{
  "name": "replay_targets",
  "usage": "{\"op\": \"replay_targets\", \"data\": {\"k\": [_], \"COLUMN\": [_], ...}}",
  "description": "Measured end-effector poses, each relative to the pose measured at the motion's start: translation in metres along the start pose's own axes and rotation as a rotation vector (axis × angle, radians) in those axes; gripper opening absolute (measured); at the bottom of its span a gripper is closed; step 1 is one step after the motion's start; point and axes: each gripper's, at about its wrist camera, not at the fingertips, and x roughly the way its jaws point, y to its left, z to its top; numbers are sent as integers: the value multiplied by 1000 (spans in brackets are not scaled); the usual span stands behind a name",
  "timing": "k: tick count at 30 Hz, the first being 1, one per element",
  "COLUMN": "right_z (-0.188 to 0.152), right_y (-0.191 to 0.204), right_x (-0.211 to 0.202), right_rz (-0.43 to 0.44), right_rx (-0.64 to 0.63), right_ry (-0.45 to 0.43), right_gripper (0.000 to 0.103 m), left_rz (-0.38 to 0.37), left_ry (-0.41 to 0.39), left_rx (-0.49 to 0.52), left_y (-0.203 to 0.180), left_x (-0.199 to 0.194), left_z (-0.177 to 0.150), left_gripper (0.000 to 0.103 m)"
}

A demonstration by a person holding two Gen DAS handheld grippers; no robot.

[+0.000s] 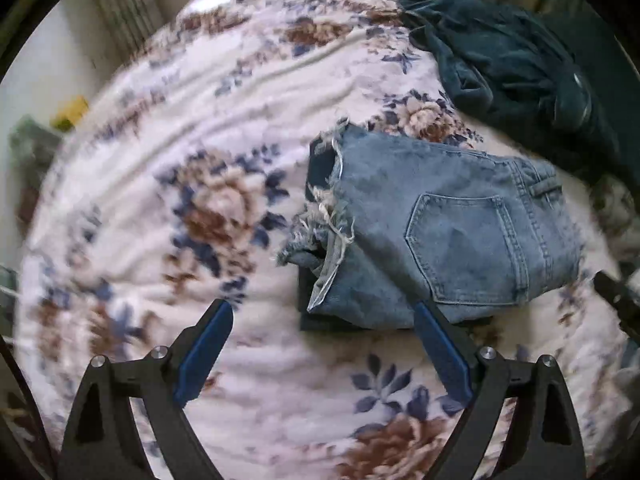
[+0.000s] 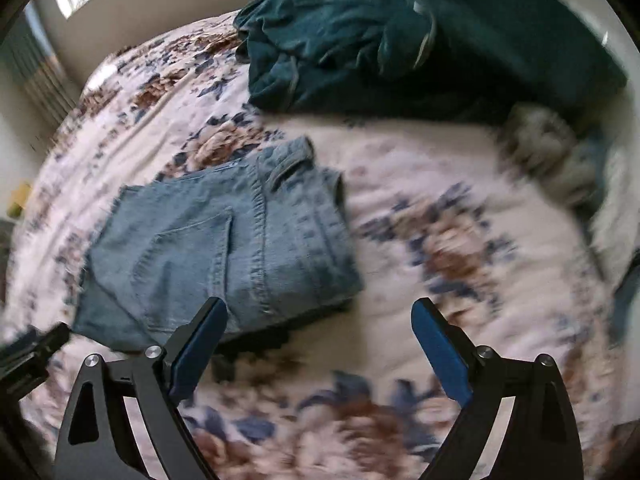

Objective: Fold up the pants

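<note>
Light blue jeans (image 1: 440,232) lie folded into a compact stack on the floral bedspread (image 1: 200,160), back pocket up, frayed hems at the left end. My left gripper (image 1: 322,312) is open and empty, just in front of the stack's near edge. In the right wrist view the same folded jeans (image 2: 224,248) lie left of centre. My right gripper (image 2: 320,312) is open and empty, near the stack's front right corner, its left finger (image 2: 200,344) over the near edge. Part of the other gripper (image 2: 32,348) shows at far left.
A crumpled dark teal garment (image 1: 512,60) lies behind the jeans at the back right, also in the right wrist view (image 2: 380,40). A grey and white bundle (image 2: 560,160) sits at the bed's right side. A wall and window are beyond the bed.
</note>
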Motion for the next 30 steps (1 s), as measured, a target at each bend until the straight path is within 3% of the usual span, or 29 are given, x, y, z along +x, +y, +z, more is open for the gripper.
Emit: {"op": "replay_targets", "data": {"k": [3,12,23,30], "right_z": [1,-21,-74,-115], "right_y": [-1,-22,-41,-57], "right_x": [-22,-153,-390,-525], "right_rz": [-46,-76,-77,-3], "right_rx": [-38,9,-12,-41], "right_ry": [-16,-108,-292,-407], "right_gripper": [96,96,96,96], "left_rz": [38,-9,-42,-18], "left_ry": [-34,-145,-329,-444], "left_rx": [43,76,91,44], "left_y": [-14,-24,-26,-23], "left_x": [-24,-136,-348,-454], "left_z": [3,-9,-69,-114], "left_gripper": [93,93,93,93]}}
